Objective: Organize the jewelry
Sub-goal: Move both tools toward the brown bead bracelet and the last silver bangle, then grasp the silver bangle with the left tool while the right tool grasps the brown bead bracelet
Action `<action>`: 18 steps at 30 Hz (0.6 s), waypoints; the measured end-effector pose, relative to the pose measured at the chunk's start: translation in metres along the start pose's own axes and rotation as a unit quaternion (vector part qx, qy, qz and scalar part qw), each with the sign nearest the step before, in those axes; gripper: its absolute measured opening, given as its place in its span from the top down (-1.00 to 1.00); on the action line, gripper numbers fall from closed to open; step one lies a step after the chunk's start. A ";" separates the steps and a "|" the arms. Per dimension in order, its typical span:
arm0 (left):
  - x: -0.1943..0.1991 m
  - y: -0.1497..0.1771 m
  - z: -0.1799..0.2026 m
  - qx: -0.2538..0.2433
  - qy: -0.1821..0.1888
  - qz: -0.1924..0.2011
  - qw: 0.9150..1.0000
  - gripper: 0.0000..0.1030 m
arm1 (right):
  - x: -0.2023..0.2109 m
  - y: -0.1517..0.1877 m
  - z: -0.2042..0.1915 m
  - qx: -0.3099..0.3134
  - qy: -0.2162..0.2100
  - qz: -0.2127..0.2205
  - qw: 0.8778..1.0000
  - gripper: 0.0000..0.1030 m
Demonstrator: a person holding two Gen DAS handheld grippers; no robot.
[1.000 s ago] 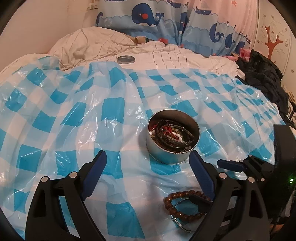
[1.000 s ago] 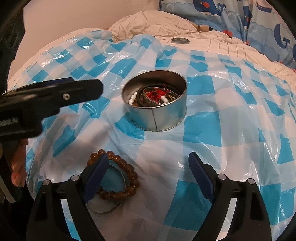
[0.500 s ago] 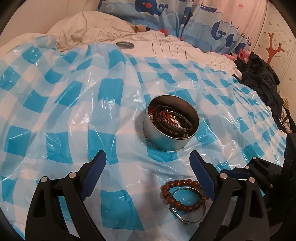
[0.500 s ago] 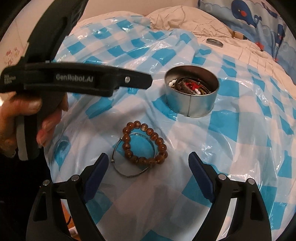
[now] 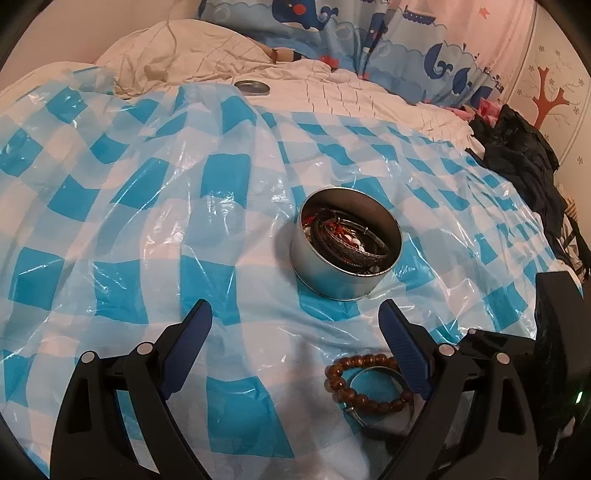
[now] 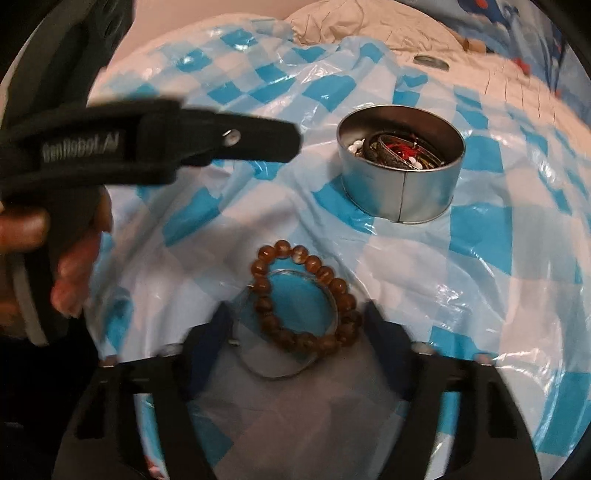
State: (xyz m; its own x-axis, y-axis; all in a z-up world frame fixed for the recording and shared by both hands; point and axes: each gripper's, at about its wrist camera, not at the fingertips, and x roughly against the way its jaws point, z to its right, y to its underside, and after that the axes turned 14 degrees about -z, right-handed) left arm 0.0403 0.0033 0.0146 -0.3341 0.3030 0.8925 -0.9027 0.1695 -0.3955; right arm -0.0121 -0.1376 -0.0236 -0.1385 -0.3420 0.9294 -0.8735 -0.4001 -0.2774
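A brown bead bracelet [image 6: 295, 338] lies on a thin silver bangle [image 6: 273, 374] on the blue-and-white checked plastic sheet [image 6: 480, 295]. My right gripper [image 6: 295, 314] points down over the pair with one finger on each side. Its jaws are closing and blurred, and I see no pad pressing on the bracelet. Beyond them stands a round metal tin [image 6: 402, 192] holding several bracelets. My left gripper [image 5: 295, 317] hovers open and empty in front of the tin [image 5: 332, 273]. In that view the bead bracelet [image 5: 332, 376] lies by its right finger.
A person's hand [image 6: 74, 258] holds the left gripper at the left of the right wrist view. The tin's lid [image 5: 252, 87] lies far back on the white quilt. Dark clothing [image 5: 524, 166] is heaped at the right. A whale-print blanket [image 5: 332, 22] lies beyond.
My right gripper has come down over the bead bracelet and bangle, and its jaws have narrowed around them. The left gripper has barely moved and stays open.
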 end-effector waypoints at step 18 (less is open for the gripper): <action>-0.001 -0.001 -0.002 -0.002 -0.005 -0.002 1.000 -0.70 | 0.007 0.001 0.023 -0.051 -0.081 0.009 0.995 0.76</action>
State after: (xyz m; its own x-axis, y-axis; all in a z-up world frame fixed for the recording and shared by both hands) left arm 0.0419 0.0049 0.0141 -0.3327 0.2930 0.8963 -0.9030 0.1750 -0.3924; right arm -0.0033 -0.1604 -0.0236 -0.0840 -0.4847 0.8707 -0.9159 -0.3067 -0.2591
